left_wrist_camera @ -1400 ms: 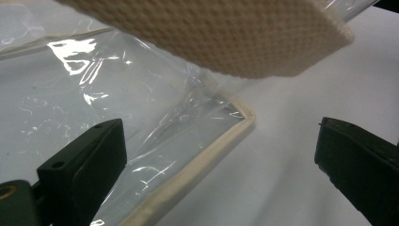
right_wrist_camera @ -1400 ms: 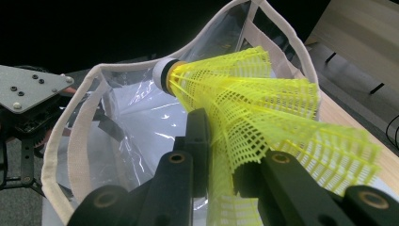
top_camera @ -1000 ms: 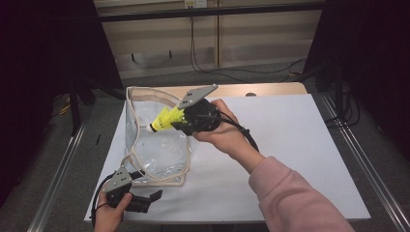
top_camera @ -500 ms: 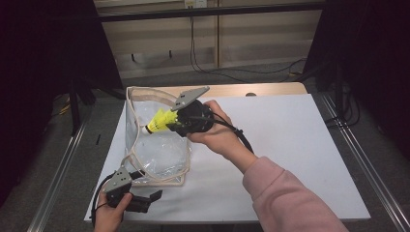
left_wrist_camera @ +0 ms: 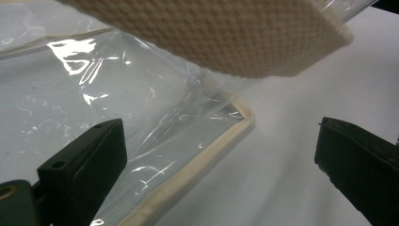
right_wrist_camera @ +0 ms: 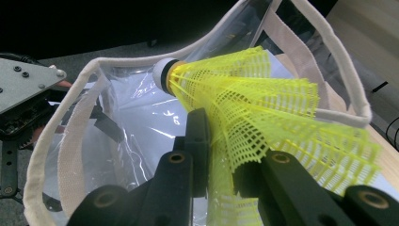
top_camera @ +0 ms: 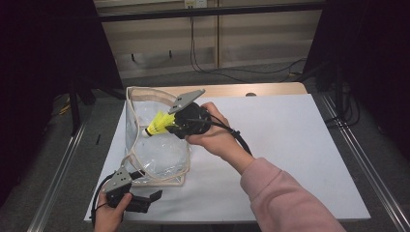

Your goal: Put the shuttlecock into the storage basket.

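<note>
So the right gripper clamps the shuttlecock, cork pointing into the bag mouth; left gripper gapes beside the bag's corner.

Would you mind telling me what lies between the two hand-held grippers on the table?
The clear bag sits between them in the high view: the left hand-held gripper at its near corner, the right hand-held gripper holding the yellow shuttlecock over its opening.

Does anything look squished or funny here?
Yes. The yellow shuttlecock is pinched by its net skirt in the right tool, so the skirt looks squashed and bent out of shape. The clear bag stands open below it, crinkly but not torn.
</note>
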The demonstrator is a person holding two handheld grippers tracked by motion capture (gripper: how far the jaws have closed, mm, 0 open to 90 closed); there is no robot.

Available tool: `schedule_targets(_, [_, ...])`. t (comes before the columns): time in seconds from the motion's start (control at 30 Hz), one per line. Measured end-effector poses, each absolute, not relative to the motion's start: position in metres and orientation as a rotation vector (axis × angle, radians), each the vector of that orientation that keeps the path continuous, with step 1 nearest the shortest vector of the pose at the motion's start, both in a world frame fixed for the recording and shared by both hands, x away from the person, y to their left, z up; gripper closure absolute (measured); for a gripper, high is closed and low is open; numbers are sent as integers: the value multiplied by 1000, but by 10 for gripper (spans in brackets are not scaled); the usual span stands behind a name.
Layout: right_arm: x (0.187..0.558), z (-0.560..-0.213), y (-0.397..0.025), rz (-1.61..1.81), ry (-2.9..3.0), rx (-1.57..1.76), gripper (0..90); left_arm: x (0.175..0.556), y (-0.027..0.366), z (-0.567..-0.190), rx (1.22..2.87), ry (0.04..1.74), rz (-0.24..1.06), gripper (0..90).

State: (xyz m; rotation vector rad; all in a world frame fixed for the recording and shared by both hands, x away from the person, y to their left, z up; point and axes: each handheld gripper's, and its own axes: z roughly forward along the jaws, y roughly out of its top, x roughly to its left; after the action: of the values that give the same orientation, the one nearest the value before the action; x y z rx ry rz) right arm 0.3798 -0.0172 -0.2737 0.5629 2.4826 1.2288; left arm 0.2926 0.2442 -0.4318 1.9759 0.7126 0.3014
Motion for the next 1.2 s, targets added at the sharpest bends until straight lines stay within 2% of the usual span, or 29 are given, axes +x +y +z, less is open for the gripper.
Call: schedule_targets(1.2, [383, -300, 14, 1204, 2536, 536, 793, 292, 244, -431, 1977, 722, 304, 25])
